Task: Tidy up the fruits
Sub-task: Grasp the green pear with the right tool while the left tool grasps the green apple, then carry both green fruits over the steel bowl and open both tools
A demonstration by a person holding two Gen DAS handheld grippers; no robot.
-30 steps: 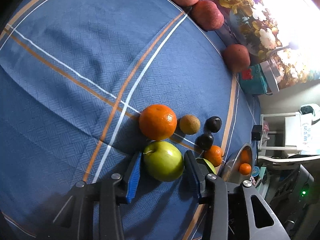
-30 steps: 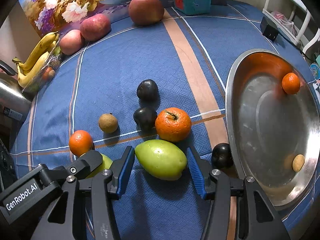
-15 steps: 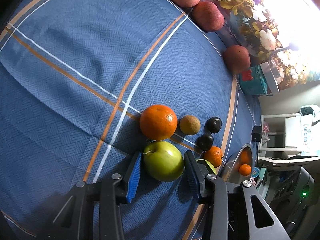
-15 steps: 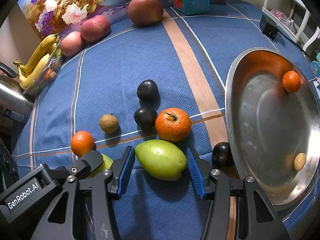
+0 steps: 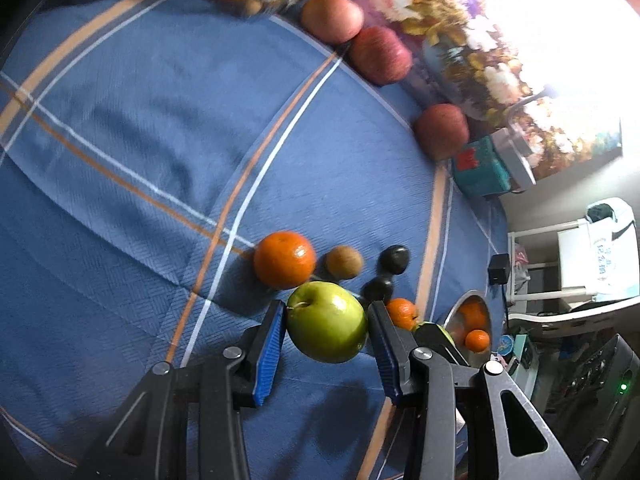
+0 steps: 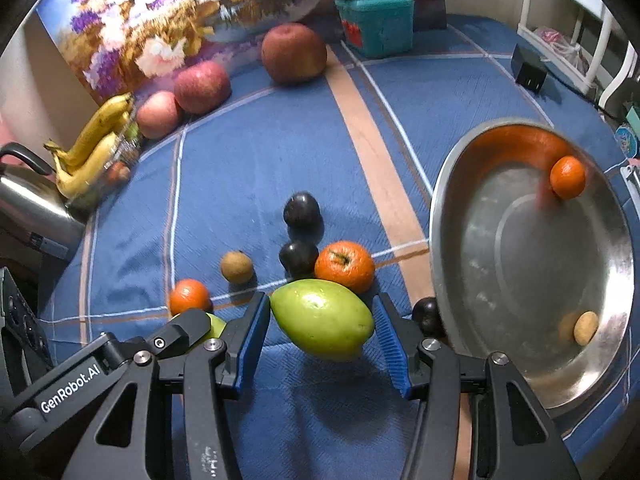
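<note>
My left gripper [image 5: 327, 312] is shut on a round green apple [image 5: 326, 322], which hangs just above the blue cloth with its shadow below. In the right wrist view my right gripper [image 6: 322, 304] is shut on a longer, pointed green fruit [image 6: 322, 318], also lifted off the cloth. Behind them lie an orange [image 6: 344, 266], dark plums [image 6: 302, 210] [image 6: 298, 258], a small brown fruit [image 6: 237, 266] and a smaller orange [image 6: 189, 296]. The steel bowl [image 6: 436, 240] to the right holds a tangerine [image 6: 567, 178] and a small brown fruit [image 6: 586, 326].
A third plum [image 6: 426, 314] sits against the bowl's near rim. Red apples [image 6: 202, 86] [image 6: 294, 52], bananas [image 6: 96, 140], a kettle [image 6: 28, 200] and a teal box [image 6: 376, 24] line the far edge below a flower picture. A black adapter [image 6: 528, 70] lies far right.
Both grippers have risen, each with its green fruit, so the fruits now hang above the cloth. The fruits on the cloth have not moved.
</note>
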